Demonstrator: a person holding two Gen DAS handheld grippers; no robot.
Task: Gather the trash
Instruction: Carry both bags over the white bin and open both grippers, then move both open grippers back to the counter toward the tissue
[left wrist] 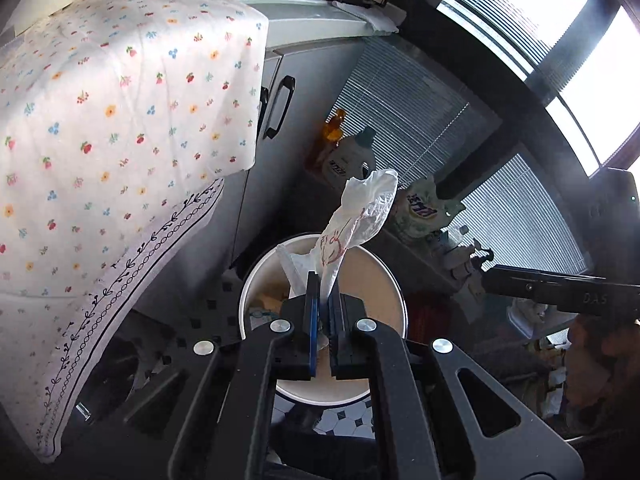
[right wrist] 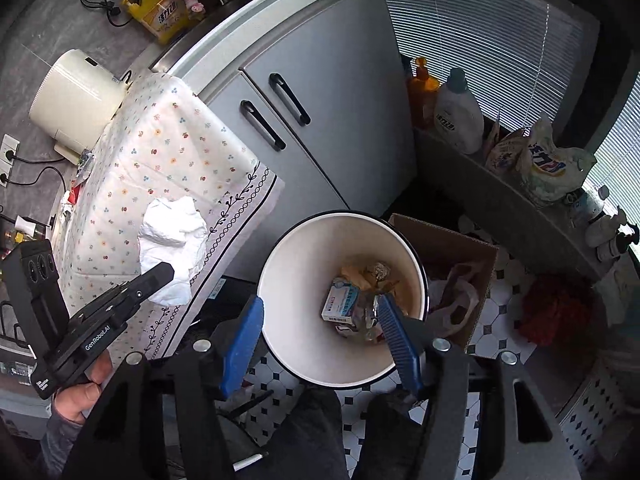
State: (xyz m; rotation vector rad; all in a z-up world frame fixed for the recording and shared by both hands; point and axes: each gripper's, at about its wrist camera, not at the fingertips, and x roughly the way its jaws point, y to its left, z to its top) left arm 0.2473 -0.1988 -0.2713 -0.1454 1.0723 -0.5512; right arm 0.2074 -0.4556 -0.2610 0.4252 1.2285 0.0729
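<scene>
Crumpled white plastic wrapper [left wrist: 362,220], pinched between the closed blue pads of the left gripper [left wrist: 325,320], directly above the round white waste bin [right wrist: 304,264]. Right gripper [right wrist: 320,344] spread wide, empty, over bin holding a small carton [right wrist: 340,304].

The left gripper's fingers [left wrist: 313,304] hide the plastic bag's [left wrist: 362,216] lower end; labels on the bin's [right wrist: 296,264] trash are unreadable.
</scene>
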